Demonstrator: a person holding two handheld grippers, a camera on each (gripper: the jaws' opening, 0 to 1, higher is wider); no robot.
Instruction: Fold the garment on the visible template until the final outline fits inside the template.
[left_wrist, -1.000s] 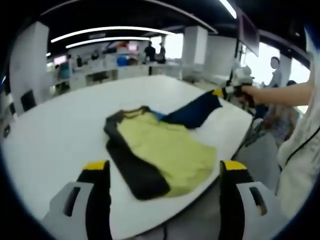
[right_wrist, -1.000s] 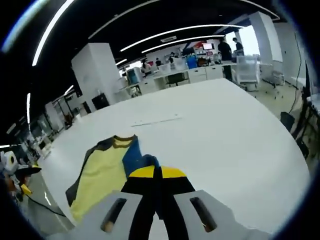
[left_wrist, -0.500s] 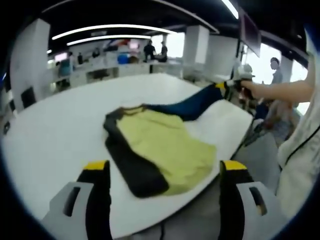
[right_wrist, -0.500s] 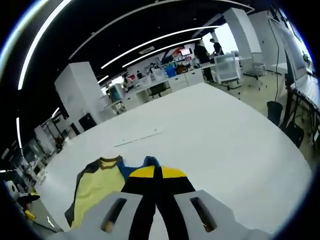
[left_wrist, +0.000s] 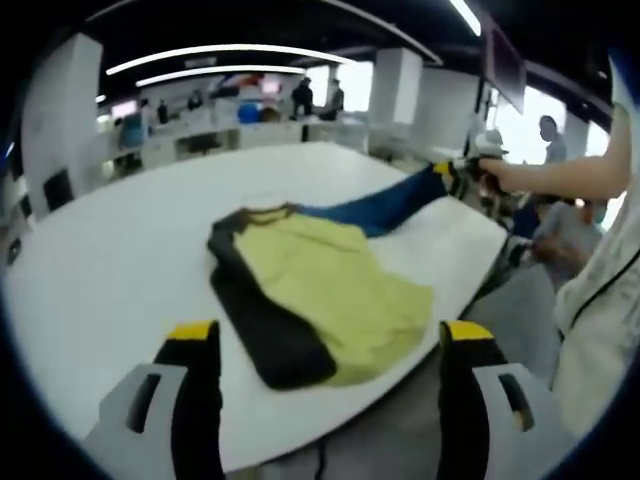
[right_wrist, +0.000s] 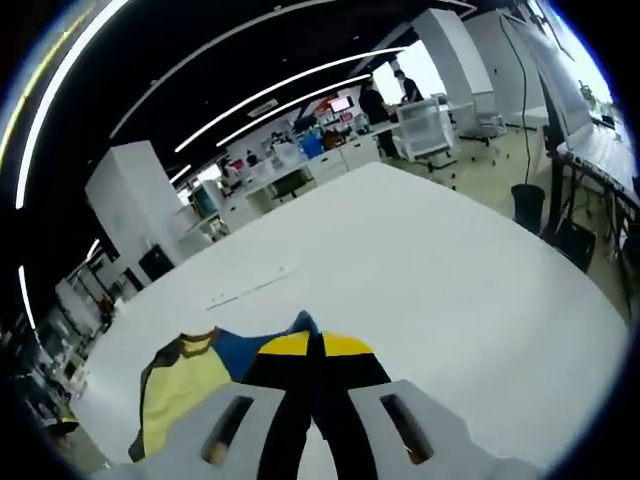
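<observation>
My left tool (left_wrist: 320, 345) is held low at the near edge of the white surface (left_wrist: 110, 250), its two jaws standing wide apart with yellow tips and black inner faces on grey bodies; nothing lies between them. Just beyond them the garment (left_wrist: 320, 290) lies flat on the surface: a soft, matte shirt with a pale yellow-green body, a dark charcoal sleeve (left_wrist: 265, 335) along its left side and a dark collar at the far end. Its blue sleeve (left_wrist: 385, 205) is drawn out straight to the upper right, away from the body, and ends at my right tool (left_wrist: 462, 180), which my outstretched bare forearm (left_wrist: 560, 180) carries at the far right edge of the surface. A white sleeve with a dark line (left_wrist: 600, 290) shows at the right border.

In the right gripper view, my right tool (right_wrist: 314, 355) has its jaws pressed together, yellow tips meeting, clamped on the blue sleeve (right_wrist: 290, 330), whose fabric peaks just above the tips. The garment (right_wrist: 185, 390) spreads to the left behind the jaws, yellow body and dark edging visible. The surface (right_wrist: 440, 290) is smooth, white and broad, with a thin pale strip (right_wrist: 250, 288) lying on it farther off. Beyond stand white columns, desks, chairs and distant people under curved ceiling light strips.
</observation>
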